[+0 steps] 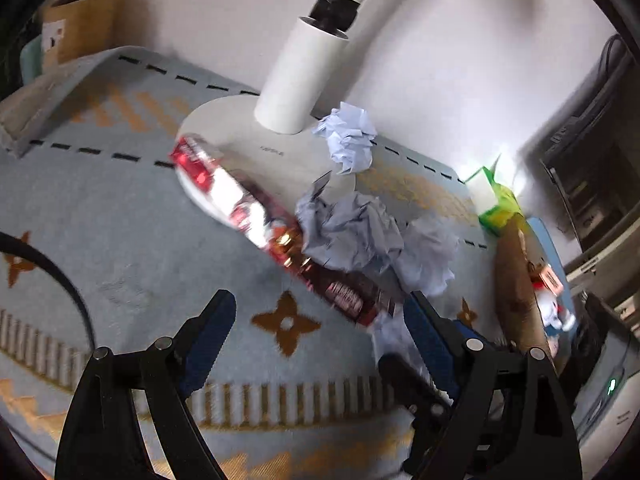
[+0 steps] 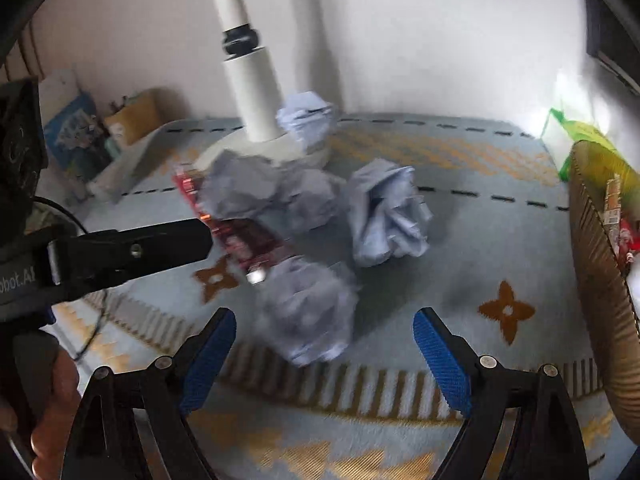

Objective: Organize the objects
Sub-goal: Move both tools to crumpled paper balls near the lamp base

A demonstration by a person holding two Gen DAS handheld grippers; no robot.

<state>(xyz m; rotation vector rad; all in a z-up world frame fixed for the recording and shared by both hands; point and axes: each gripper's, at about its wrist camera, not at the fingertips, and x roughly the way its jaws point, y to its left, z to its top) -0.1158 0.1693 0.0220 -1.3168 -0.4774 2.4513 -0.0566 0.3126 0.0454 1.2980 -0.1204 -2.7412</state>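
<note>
Early stage: paper balls point(image 2: 308, 312) and red wrapper point(image 1: 256, 216) loose on rug point(image 1: 120, 240) by lamp base point(image 1: 240, 136), basket point(image 2: 600, 280) alongside holding some items; left gripper point(image 1: 320, 320) and right gripper point(image 2: 324, 332) fingers spread, empty.

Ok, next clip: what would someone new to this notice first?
Crumpled balls of pale blue paper lie strewn over a light blue patterned rug, clustered by the round base of a white stand. A shiny red snack wrapper lies among them. Both the left gripper and right gripper are open and empty.
</note>
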